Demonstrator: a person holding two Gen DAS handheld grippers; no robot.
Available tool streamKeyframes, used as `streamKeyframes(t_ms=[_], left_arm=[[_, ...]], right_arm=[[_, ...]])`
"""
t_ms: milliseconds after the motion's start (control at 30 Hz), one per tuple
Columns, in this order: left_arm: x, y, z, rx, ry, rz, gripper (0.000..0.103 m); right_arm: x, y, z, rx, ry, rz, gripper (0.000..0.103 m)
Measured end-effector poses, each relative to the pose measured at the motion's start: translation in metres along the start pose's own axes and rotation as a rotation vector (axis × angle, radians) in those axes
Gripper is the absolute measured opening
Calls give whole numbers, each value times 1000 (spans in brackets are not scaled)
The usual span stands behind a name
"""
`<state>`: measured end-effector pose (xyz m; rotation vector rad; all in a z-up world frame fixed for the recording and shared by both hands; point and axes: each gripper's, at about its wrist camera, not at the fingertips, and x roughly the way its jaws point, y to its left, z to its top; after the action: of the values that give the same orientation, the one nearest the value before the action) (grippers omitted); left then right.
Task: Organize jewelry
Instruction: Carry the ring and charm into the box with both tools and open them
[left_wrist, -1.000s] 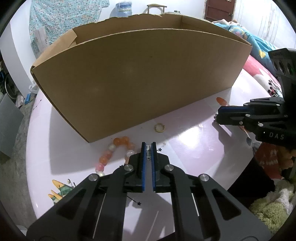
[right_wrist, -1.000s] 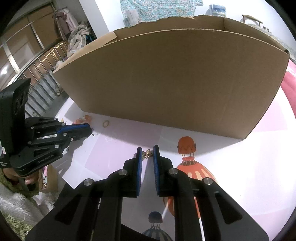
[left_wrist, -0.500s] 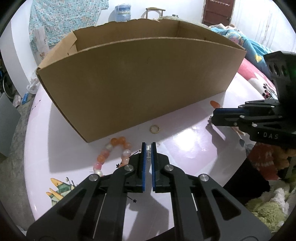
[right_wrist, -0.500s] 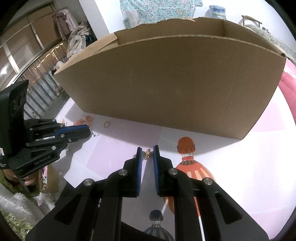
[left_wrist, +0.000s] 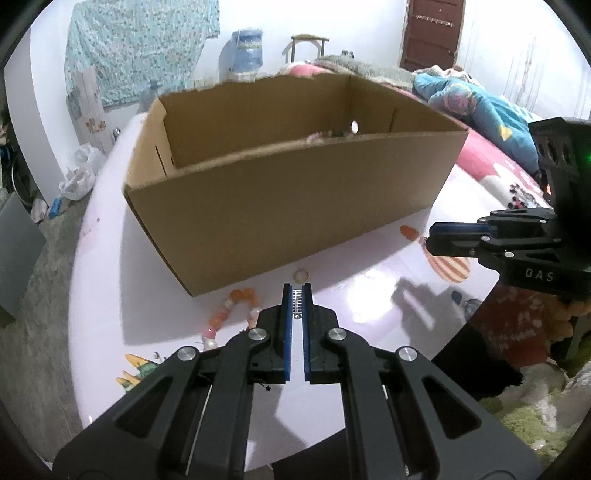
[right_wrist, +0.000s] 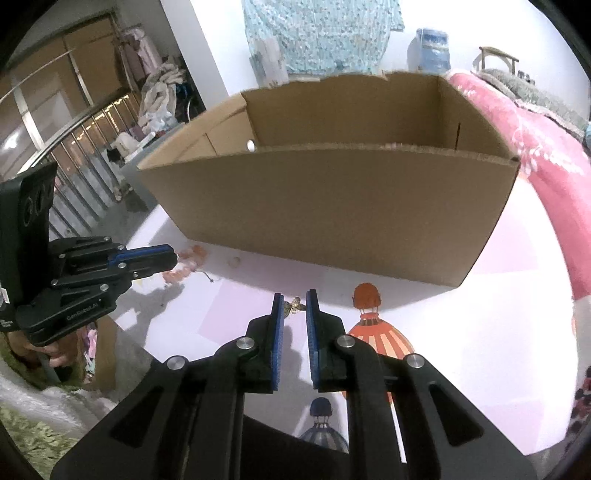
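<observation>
My left gripper (left_wrist: 297, 291) is shut on a small silver ladder-shaped piece (left_wrist: 297, 305), held above the table. Below it lie an orange and pink bead bracelet (left_wrist: 229, 314) and a gold ring (left_wrist: 301, 274), close to the front wall of the open cardboard box (left_wrist: 288, 206). My right gripper (right_wrist: 294, 300) is shut on a tiny gold butterfly piece (right_wrist: 295, 305), also in the air in front of the box (right_wrist: 332, 210). Each gripper shows in the other's view: the right gripper (left_wrist: 430, 238) at the right, the left gripper (right_wrist: 174, 256) at the left.
The round white table (left_wrist: 110, 295) carries balloon prints (right_wrist: 373, 328) and ends just behind my grippers. Something small and pinkish (left_wrist: 319, 137) peeks over the box's front rim, too blurred to name. A bed with pink and blue bedding (left_wrist: 480, 107) stands to the right.
Both grippers have risen with their pieces still clamped. The box's rim has dropped in both views, so its inside now shows.
</observation>
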<state>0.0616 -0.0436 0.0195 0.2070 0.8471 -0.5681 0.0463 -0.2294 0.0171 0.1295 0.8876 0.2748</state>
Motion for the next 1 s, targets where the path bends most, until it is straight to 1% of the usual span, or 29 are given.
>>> streamKeyframes(t_ms=[167, 333, 500, 633, 733, 767, 833, 867, 1000], left_arm=[[-25, -2, 7, 10, -52, -3, 4], [-56, -5, 23, 29, -132, -28, 4], [-82, -5, 52, 43, -228, -67, 4], [-85, 4, 80, 46, -263, -99, 4], [-65, 10, 101, 24, -226, -146, 4], [-51, 14, 110, 3, -188, -175, 4], [-28, 20, 121, -37, -131, -198, 4], [-12, 24, 127, -63, -82, -224, 4], [36, 36, 140, -154, 53, -303, 4]], right_arm=[[-24, 8, 7, -18, -53, 11, 12], [-51, 19, 27, -68, -120, 16, 12], [-75, 31, 59, -141, -209, 25, 12], [-77, 34, 86, -186, -230, 35, 12], [-63, 28, 105, -187, -198, 65, 12], [-52, 23, 114, -174, -162, 73, 12], [-35, 16, 125, -148, -105, 90, 12], [-21, 9, 132, -121, -54, 99, 12], [20, -12, 146, -14, 102, 110, 12]])
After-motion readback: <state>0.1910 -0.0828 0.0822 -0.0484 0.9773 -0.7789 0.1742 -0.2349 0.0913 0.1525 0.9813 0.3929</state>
